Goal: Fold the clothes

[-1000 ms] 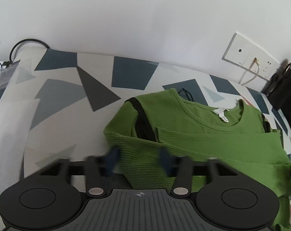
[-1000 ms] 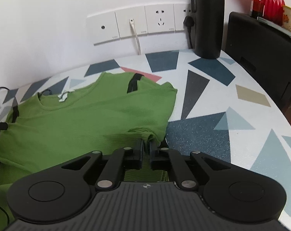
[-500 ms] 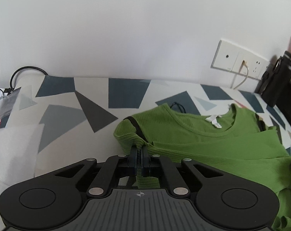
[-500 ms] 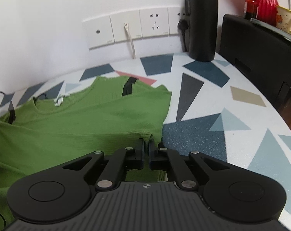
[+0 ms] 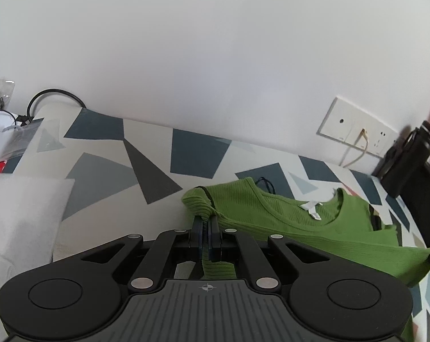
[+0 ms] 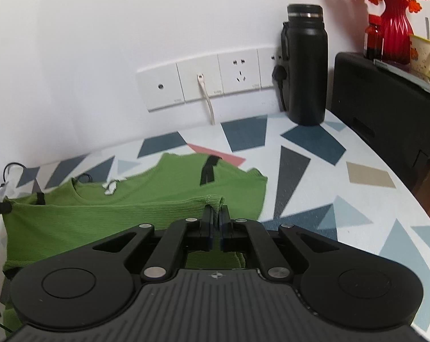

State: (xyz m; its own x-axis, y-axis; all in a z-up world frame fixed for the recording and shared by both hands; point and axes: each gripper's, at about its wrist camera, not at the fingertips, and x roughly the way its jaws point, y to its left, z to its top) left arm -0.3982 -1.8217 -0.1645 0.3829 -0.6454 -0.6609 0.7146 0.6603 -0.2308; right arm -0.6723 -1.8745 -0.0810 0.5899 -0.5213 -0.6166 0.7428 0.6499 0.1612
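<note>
While your left gripper (image 5: 206, 222) pinches the green ribbed top (image 5: 294, 222) at its left edge, its fingers (image 5: 197, 229) are closed on a fold of the knit, and a strip of the fabric hangs down between them toward the camera. Your right gripper (image 6: 215, 213) does the same at the other side: its fingers (image 6: 208, 219) are clamped on a rolled edge of the green ribbed top (image 6: 146, 196), with more fabric showing below them.

Between your two grips the held edge runs as a taut band, raised off the layer under it. Beyond that band, the rest of the garment lies on the bench (image 6: 343, 188), which has a white cover with blue, grey and tan triangles. The neckline faces the wall, and a white label (image 5: 311, 209) sits inside it. A black strap (image 6: 208, 169) lies across the far shoulder in the right view.

Along the wall you have a row of wall sockets (image 6: 215, 81) with a white cable (image 6: 208, 104) plugged in. A black bottle (image 6: 306, 65) stands on the bench just right of them, well apart from the top. Further right a black case (image 6: 386, 105) carries a red vase (image 6: 395, 32) of orange flowers and a mug (image 6: 425, 57). At the far left of the left view, a black cable loop (image 5: 54, 99) rises behind the bench edge.
</note>
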